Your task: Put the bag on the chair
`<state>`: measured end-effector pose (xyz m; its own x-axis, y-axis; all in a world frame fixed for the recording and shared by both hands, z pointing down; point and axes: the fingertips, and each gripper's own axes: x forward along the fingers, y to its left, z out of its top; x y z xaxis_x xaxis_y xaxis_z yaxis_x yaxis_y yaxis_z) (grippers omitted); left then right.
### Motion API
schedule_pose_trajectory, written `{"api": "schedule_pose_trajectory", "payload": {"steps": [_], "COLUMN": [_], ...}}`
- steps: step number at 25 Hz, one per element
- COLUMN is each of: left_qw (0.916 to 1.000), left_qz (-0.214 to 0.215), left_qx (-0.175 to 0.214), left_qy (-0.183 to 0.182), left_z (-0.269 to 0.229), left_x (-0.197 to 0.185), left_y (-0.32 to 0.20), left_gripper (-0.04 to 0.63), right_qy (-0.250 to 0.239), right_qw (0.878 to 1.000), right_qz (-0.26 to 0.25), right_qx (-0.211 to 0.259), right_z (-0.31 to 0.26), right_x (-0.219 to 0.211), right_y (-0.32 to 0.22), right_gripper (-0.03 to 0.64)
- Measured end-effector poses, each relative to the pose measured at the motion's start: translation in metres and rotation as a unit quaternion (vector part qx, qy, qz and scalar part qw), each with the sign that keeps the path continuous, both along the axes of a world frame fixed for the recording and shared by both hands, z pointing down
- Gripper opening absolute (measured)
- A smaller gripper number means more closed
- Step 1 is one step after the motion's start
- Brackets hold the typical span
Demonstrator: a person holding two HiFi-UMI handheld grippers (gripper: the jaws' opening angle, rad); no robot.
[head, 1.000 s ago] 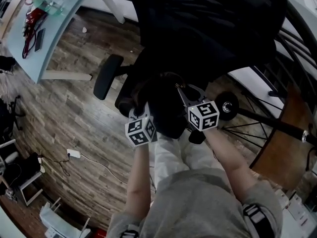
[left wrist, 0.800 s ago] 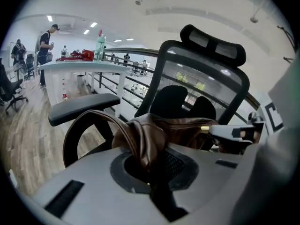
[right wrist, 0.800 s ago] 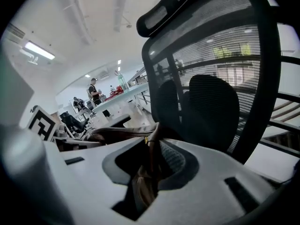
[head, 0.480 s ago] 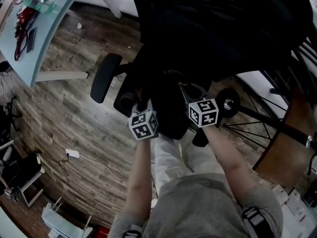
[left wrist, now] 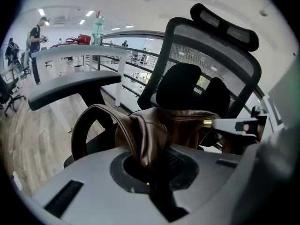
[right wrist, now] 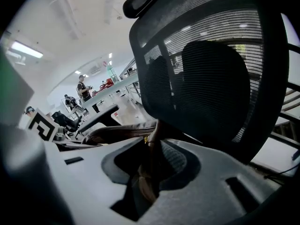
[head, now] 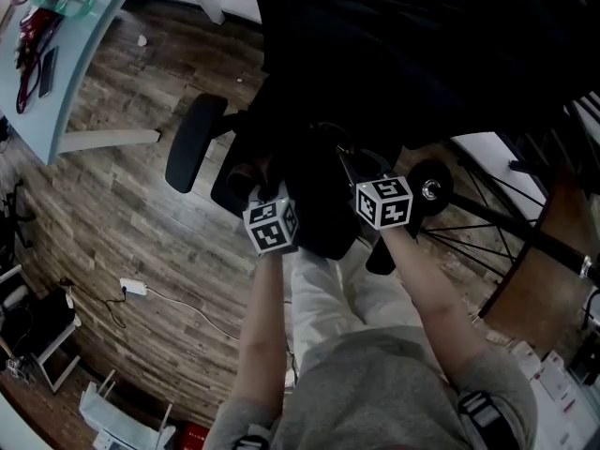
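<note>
Head view: high overhead, facing steeply down on the chair (head: 403,64) and wood floor (head: 122,195). Left gripper view: low and close, bag (left wrist: 154,125) just ahead, chair back filling the right half. Right gripper view: nearer still, tilted up at the mesh back. Shared by both gripper views: chair back and bag.

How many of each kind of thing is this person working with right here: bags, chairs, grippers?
Bag: 1
Chair: 1
Grippers: 2, the left gripper shut on the bag, the right gripper with its jaws opening and the bag between them
Total: 4
</note>
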<state>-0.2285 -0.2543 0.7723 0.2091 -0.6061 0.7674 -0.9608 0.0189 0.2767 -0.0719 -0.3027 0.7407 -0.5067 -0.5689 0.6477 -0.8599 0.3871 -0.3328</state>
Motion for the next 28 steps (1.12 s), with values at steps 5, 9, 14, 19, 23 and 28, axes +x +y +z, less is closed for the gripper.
{"api": "schedule_pose_trajectory", "payload": {"steps": [5, 9, 14, 19, 23, 28], "left_qw": [1.0000, 1.0000, 0.9997, 0.9990, 0.9988, 0.9983], "left_qz": [0.000, -0.004, -0.011, -0.027, -0.036, -0.043], "left_qx": [-0.003, -0.003, -0.002, 0.014, 0.015, 0.028], "left_qy": [-0.001, 0.004, 0.021, 0.033, 0.031, 0.030], "left_z": [-0.002, -0.005, -0.010, -0.022, -0.029, -0.048], "left_x": [0.002, 0.002, 0.004, 0.006, 0.004, 0.005], "left_y": [0.002, 0.003, 0.004, 0.003, 0.009, 0.014], "left_gripper": [0.020, 0.020, 0.143, 0.234, 0.238, 0.238], "right_qy": [0.014, 0.024, 0.022, 0.028, 0.027, 0.024], "right_qw": [1.000, 1.000, 1.000, 1.000, 1.000, 0.999], "right_qz": [0.004, 0.002, 0.007, 0.009, 0.007, -0.004], "right_qx": [-0.001, -0.001, -0.005, 0.000, 0.010, 0.024], "right_z": [0.000, -0.001, -0.006, -0.015, -0.027, -0.048], "right_x": [0.002, 0.004, 0.010, 0.019, 0.020, 0.017], "right_y": [-0.002, -0.001, -0.002, -0.003, -0.001, 0.004], "right_gripper": [0.084, 0.107, 0.210, 0.240, 0.239, 0.241]}}
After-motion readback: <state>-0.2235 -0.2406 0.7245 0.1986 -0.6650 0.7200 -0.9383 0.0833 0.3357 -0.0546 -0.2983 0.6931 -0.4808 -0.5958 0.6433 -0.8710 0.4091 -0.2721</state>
